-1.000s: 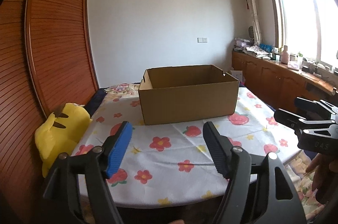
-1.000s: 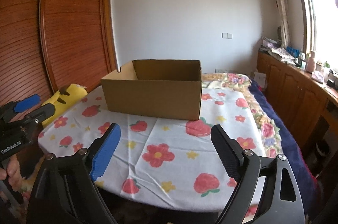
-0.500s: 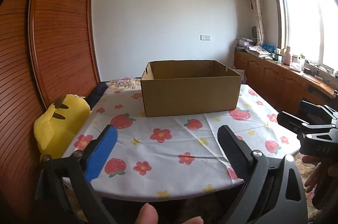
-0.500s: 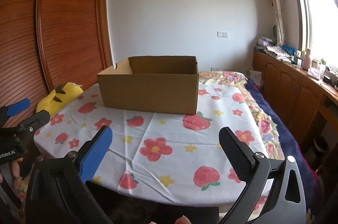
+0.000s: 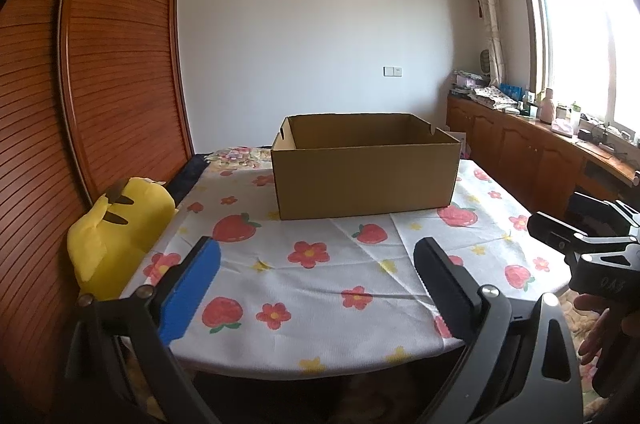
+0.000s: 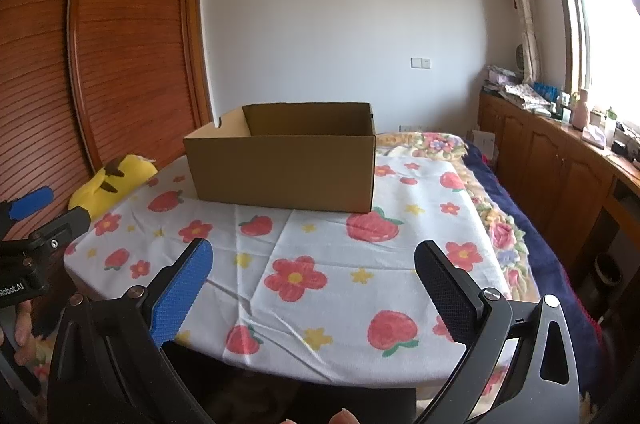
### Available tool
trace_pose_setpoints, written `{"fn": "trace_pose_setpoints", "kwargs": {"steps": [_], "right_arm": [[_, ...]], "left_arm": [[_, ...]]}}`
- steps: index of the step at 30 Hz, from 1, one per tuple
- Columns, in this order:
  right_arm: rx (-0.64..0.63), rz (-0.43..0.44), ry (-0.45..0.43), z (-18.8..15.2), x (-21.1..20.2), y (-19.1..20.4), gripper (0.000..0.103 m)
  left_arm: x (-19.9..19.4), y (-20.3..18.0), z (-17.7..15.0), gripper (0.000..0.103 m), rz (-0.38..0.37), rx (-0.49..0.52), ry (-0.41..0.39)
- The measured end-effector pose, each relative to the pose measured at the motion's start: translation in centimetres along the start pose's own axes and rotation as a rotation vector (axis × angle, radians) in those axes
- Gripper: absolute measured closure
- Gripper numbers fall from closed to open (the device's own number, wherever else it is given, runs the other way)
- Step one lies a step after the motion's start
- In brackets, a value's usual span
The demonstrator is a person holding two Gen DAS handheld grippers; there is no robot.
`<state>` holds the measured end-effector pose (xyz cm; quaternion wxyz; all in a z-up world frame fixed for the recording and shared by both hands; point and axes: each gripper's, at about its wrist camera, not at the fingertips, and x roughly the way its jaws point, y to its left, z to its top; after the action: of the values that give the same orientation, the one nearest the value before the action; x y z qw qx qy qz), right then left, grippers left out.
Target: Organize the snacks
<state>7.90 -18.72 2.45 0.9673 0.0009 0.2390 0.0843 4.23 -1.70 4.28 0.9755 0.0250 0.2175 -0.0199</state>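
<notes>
Box on the table

The cardboard box (image 5: 366, 176) sat toward the table's (image 5: 320, 284) far edge; a plush toy (image 5: 116, 228) lay off its left edge.

Bright window (image 5: 580, 36) glare, fisheye-warped edges

1. The left gripper (image 6: 48, 216), seen at the left edge of the right wrist view, carries white lettering on its black body reading "Robot.AI"; the start of the word is cut off.
2. The right gripper (image 5: 560, 224), seen in the left wrist view, bears faint embossed characters, not legible.
</notes>
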Motion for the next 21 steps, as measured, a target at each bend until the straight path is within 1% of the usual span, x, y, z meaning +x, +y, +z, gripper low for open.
{"fn": "trace_pose_setpoints", "kwargs": {"steps": [21], "right_arm": [[0.002, 0.001, -0.002, -0.14, -0.05, -0.07, 0.001]], "left_arm": [[-0.59, 0.11, -0.22, 0.004, 0.0, -0.002, -0.015]]}}
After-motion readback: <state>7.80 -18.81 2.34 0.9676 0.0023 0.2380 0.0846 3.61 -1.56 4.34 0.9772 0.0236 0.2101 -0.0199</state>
